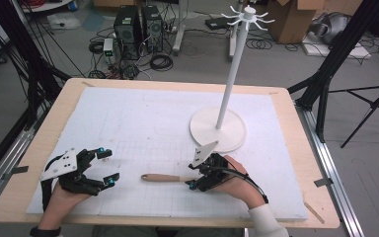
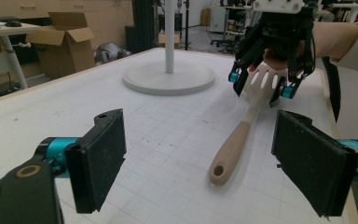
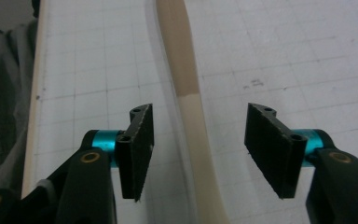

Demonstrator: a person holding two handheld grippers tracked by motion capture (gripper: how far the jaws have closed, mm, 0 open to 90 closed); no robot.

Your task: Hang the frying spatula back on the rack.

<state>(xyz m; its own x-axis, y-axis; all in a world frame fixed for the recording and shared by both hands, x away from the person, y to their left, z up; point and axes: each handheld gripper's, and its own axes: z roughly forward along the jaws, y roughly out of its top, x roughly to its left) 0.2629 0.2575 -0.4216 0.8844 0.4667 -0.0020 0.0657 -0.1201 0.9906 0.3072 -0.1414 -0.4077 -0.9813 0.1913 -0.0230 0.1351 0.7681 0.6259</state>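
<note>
Right gripper [image 1: 193,176] fingers half-open astride unmarked slotted spatula [image 1: 165,177], not gripping; left gripper [image 1: 109,168] fingers wide, empty.

White utensil stand [image 1: 225,94]: round base on white gridded foam board [image 1: 143,118], toward right far part, thin upright pole, hooked arms at top. Board covers wooden table [image 1: 54,118]. Floor beyond far edge: two black computer towers [image 1: 137,29], coiled cables [image 1: 160,61], cardboard boxes [image 1: 296,19].
</note>
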